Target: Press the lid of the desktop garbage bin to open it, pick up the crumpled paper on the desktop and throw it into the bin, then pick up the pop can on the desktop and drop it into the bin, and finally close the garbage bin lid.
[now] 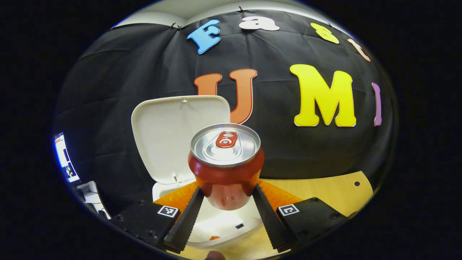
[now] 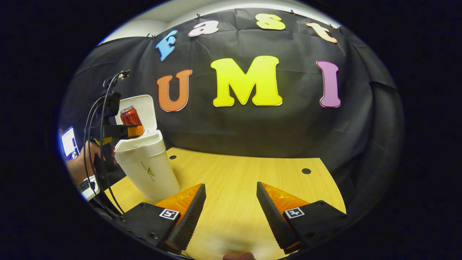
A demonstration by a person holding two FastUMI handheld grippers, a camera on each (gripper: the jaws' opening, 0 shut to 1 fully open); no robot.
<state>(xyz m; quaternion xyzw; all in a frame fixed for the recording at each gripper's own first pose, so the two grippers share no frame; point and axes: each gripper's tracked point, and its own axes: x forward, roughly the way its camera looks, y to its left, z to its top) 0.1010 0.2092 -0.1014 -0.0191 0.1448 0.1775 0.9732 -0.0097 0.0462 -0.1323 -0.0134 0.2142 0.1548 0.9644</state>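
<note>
**Pop can held over the open bin**

Nearest the lens in the left gripper view, the left gripper (image 1: 228,202) has both fingers pressed against the lower sides of the red pop can (image 1: 226,164), which stands upright at the centre of the frame, its silver top and red tab facing up. Behind and below the can sits the white garbage bin (image 1: 220,225) — its lid (image 1: 169,135) is raised, standing up at centre left against the black cloth wall. A small orange speck lies on the bin's surface near the bottom of the frame.

Low in the right gripper view, the right gripper (image 2: 231,206) hangs over the wooden table (image 2: 245,173) with its fingers spread apart and nothing between them. At the left of that frame the bin (image 2: 148,169) stands on the table with its lid (image 2: 144,108) up; the can (image 2: 130,115) is above the bin's opening — clamped by the other gripper (image 2: 131,130), which a hand (image 2: 81,162) holds at the far left edge.
</note>
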